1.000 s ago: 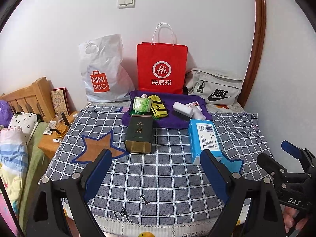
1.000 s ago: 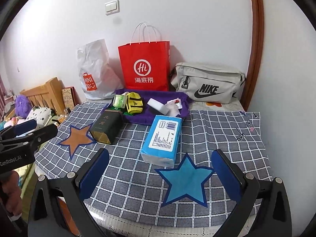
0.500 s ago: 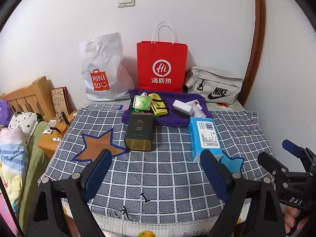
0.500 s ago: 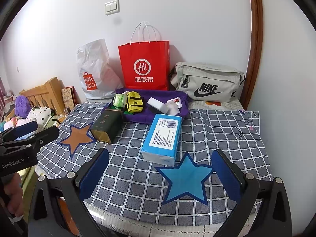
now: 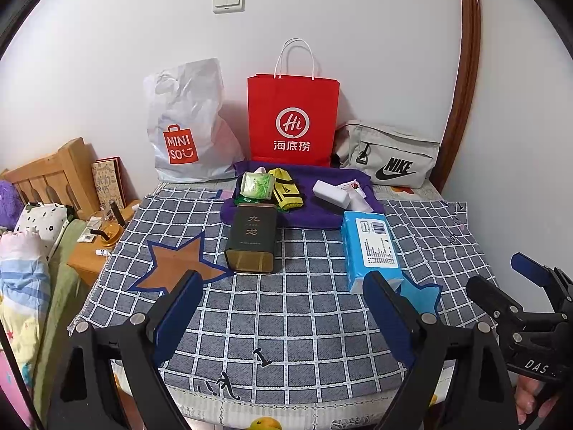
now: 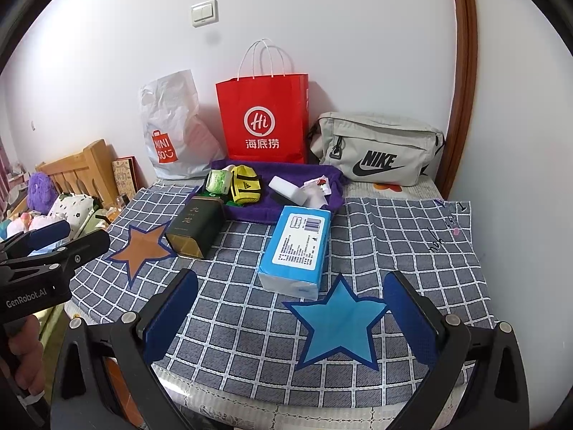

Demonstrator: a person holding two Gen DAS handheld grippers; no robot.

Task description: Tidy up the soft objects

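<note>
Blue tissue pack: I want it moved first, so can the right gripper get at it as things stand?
Probably yes: the right gripper is open and empty, and only bare checked cloth lies before the blue tissue pack.

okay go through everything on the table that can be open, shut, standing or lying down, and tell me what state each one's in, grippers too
Left gripper: open, empty.
Right gripper: open, empty.
Red bag: upright against the wall.
White bag: upright, leaning on the wall.
Grey pouch: zipped shut.
Tin: lying on its side.
Tissue pack: lying flat.
Purple cloth: spread out, small items on it.
</note>
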